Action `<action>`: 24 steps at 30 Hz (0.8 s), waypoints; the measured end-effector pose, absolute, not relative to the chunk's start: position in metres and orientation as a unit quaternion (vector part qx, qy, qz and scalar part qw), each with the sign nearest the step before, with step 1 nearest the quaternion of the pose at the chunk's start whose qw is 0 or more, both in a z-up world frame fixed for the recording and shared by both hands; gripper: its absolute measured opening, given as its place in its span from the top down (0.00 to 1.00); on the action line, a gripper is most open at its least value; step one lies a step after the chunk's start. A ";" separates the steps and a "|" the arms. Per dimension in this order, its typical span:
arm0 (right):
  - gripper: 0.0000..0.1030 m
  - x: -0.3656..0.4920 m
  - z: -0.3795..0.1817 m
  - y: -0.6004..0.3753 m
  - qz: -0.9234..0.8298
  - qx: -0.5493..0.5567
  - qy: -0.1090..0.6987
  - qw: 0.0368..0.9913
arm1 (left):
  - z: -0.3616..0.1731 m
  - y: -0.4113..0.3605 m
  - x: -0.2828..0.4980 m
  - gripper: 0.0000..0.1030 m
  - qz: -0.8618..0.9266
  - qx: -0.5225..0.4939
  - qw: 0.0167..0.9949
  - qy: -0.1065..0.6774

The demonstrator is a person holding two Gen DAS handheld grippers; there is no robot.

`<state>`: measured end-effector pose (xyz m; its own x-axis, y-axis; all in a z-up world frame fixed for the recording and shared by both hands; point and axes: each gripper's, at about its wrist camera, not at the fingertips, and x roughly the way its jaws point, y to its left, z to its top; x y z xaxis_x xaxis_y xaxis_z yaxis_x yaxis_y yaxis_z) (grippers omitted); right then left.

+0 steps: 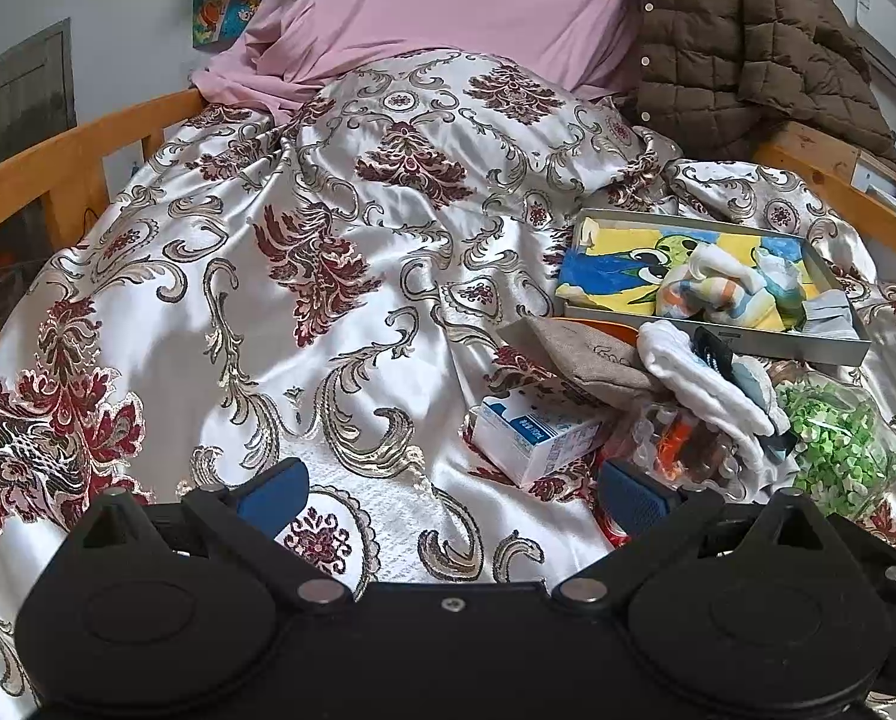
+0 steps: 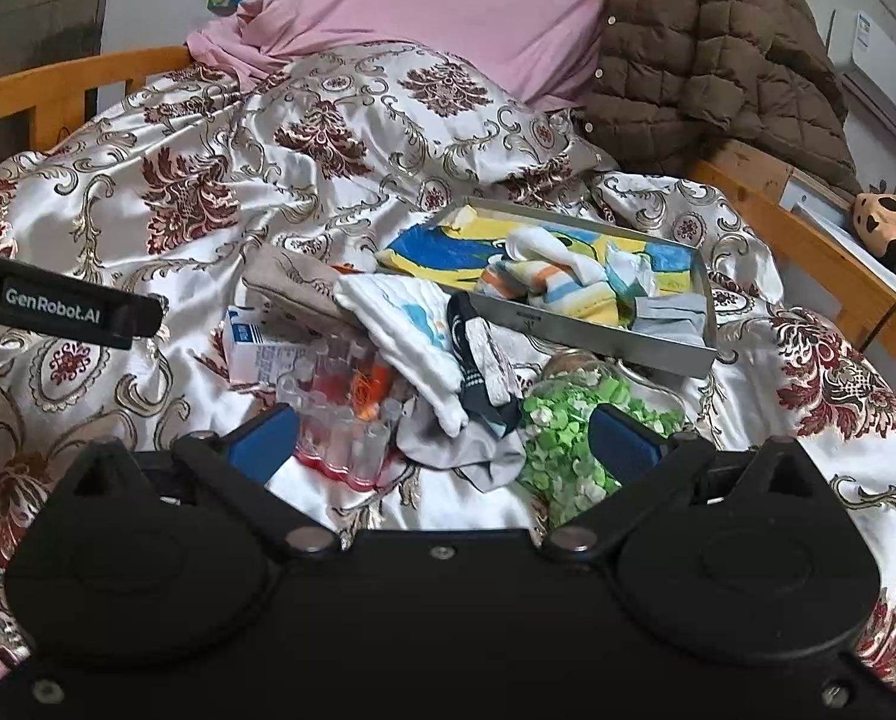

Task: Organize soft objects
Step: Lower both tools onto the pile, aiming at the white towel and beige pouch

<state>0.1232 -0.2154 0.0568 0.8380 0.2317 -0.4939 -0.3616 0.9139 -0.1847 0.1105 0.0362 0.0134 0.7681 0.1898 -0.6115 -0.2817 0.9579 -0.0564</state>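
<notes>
Both the left gripper and right gripper hover empty, jaws apart, over the bed's clutter, apparently ready to move the white cloth into the tray, where socks already lie.

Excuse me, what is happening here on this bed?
A person holds two grippers above a patterned satin bedspread, sorting soft things. The grey metal tray already holds rolled striped socks. A white folded cloth and dark sock lie in the pile outside it. The left gripper and right gripper are open and empty.
</notes>
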 end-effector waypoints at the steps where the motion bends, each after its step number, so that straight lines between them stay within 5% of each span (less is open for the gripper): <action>1: 0.01 0.124 0.057 -0.215 0.157 -0.135 0.236 0.949 | 0.013 0.036 0.111 0.01 0.126 -0.072 0.937 0.317; 24: 0.01 0.170 0.045 -0.182 0.186 -0.243 0.171 0.937 | 0.013 0.043 0.140 0.01 0.147 -0.050 0.941 0.302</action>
<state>0.1700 -0.1822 0.0454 0.8727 0.2654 -0.4099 -0.4310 0.8133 -0.3909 0.1401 0.0425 0.0127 0.7746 0.2452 -0.5830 -0.3061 0.9520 -0.0063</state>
